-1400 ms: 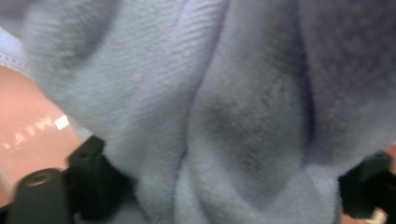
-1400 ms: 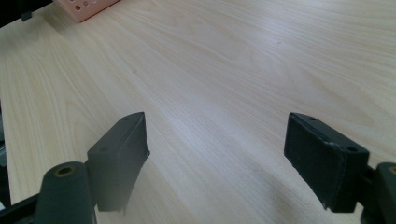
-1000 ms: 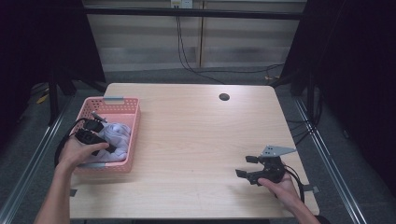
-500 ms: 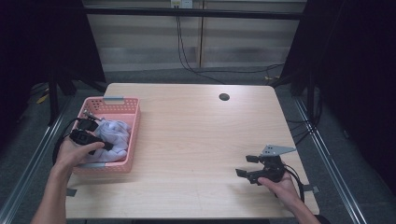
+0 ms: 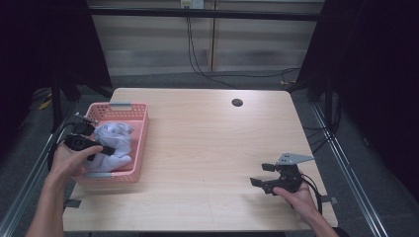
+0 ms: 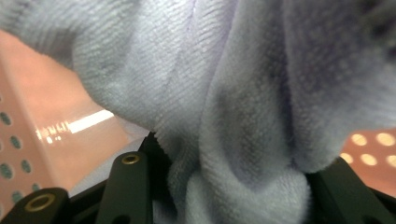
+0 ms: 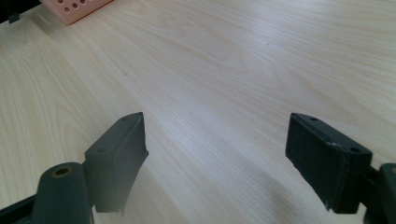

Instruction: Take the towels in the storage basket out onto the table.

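A pale lilac towel (image 6: 224, 93) fills most of the frame, its bunched fold squeezed between the black jaws of the left hand-held gripper (image 6: 229, 196) at the bottom. The pink perforated basket (image 6: 28, 140) shows at left and lower right.

Bare forearms, no sleeves. Black left gripper (image 5: 106, 149) with a black cable looping off its body and brass-ringed screw holes in matte jaws. Black right gripper (image 5: 263, 175) topped by a grey three-cornered plate, cable trailing; blocky, square-edged jaw pads with small screws.
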A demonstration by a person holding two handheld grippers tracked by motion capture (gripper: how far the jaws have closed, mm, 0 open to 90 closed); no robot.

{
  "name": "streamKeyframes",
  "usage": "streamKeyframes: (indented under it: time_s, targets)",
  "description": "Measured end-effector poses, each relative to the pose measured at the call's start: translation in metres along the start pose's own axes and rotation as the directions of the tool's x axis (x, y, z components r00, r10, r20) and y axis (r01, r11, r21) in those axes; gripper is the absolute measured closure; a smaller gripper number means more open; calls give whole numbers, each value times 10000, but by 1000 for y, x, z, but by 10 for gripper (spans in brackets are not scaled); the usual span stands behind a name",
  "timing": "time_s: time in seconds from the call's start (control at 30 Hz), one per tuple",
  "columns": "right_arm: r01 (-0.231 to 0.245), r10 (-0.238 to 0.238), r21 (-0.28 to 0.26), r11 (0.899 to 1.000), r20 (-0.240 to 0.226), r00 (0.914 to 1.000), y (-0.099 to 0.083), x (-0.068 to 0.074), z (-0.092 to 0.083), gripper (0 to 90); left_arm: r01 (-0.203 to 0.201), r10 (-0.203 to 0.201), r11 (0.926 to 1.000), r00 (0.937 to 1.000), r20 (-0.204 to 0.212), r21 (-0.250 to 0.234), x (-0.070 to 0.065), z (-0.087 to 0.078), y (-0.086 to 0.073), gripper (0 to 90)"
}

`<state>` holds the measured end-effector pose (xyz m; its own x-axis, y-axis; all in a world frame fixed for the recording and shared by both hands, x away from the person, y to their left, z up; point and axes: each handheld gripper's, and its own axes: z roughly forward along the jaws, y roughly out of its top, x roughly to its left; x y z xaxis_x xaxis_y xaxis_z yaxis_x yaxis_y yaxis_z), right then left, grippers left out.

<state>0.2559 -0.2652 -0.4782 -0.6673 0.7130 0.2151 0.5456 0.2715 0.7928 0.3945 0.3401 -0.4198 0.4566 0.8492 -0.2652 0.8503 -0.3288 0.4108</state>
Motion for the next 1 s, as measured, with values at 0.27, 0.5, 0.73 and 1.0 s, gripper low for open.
streamKeyframes:
  time_s: [0.27, 0.5, 0.73, 1.0]
  targets:
    - [-25, 25, 3, 10000, -16, 10000, 0, 0, 0, 197, 105, -93, 9987, 9997, 243, -498, 0, -14, 2, 519]
    - [-18, 18, 9, 10000, -5, 10000, 0, 0, 0, 195, 187, -146, 9971, 9983, 565, -737, -5, -22, 6, 515]
    - [4, -4, 30, 10000, -22, 10000, 0, 0, 0, 192, 1, 57, 9955, 9981, 613, -952, -15, -30, 10, 511]
    - [10, -10, -105, 9999, -16, 10000, 1, 0, -1, 191, 7, 99, 9931, 9960, 892, -1176, -19, -40, 14, 510]
